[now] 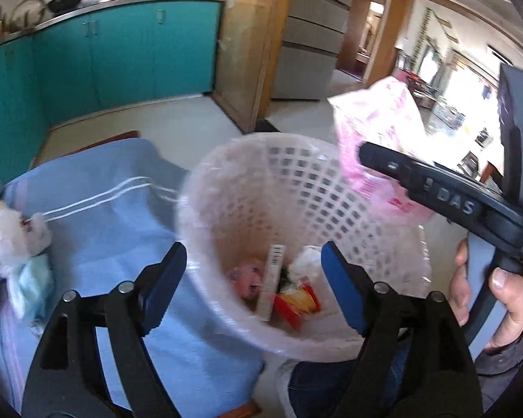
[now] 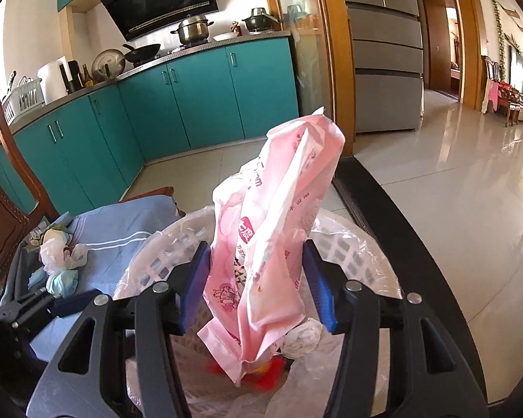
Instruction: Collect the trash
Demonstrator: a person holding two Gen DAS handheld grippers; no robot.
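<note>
Pink plastic packaging (image 2: 261,264) stood upright between the fingers of the right tool (image 2: 258,285), whose blue pads touched its sides over the white basket (image 1: 296,160). Whether they truly squeezed it I could not tell. The left tool (image 1: 252,287) hung wide open and empty above the basket, where a box (image 1: 271,282) and wrappers lay. More crumpled trash (image 1: 14,240) sat on the blue-covered surface (image 1: 115,230) just beside.

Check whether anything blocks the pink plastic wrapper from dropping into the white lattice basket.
Nothing visible does. The pink plastic wrapper sits between the right gripper's fingers directly over the white lattice basket's open mouth; the trash at the bottom leaves room.
</note>
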